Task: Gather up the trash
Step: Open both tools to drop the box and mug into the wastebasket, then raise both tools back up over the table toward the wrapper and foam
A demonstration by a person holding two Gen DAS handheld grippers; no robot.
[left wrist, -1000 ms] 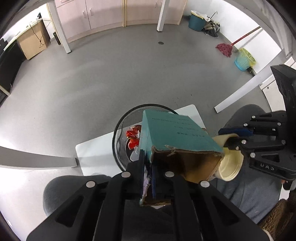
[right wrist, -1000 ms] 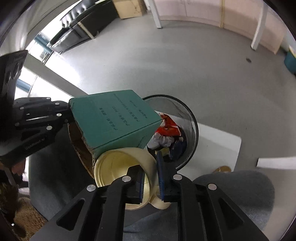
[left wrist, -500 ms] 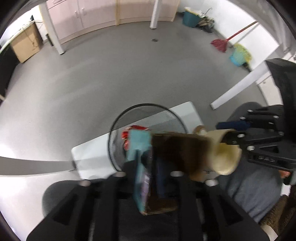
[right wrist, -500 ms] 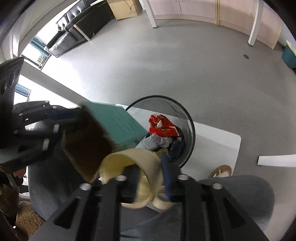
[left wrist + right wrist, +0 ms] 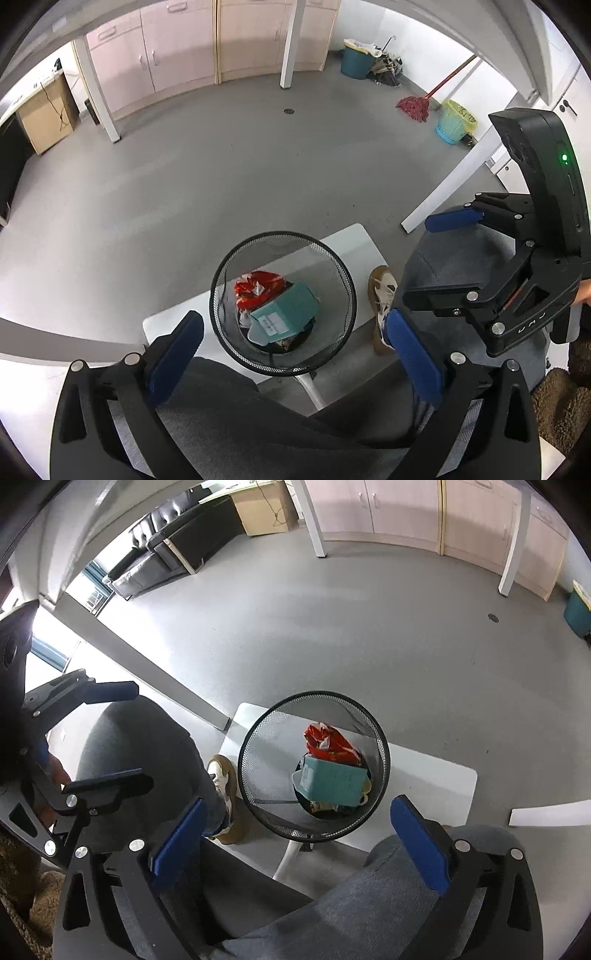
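A black mesh wastebasket (image 5: 343,277) stands on a low white board on the floor, below both grippers; it also shows in the right wrist view (image 5: 380,746). Inside lie a teal cardboard box (image 5: 286,312) (image 5: 332,781) and a red wrapper (image 5: 256,286) (image 5: 328,742), with more scraps under them. My left gripper (image 5: 295,350) is open and empty above the basket's near rim. My right gripper (image 5: 299,834) is open and empty too; it shows in the left wrist view (image 5: 428,266) at the right. The cream cup is hidden.
My knees in grey trousers and a tan shoe (image 5: 382,291) sit beside the basket. White table legs (image 5: 443,184) cross the grey floor. A red mop (image 5: 413,105), a small blue bin (image 5: 452,125) and a teal bin (image 5: 356,61) stand by the far wall.
Both grippers opened. The teal box left my left gripper and the cream cup left my right gripper; the box now lies in the basket.
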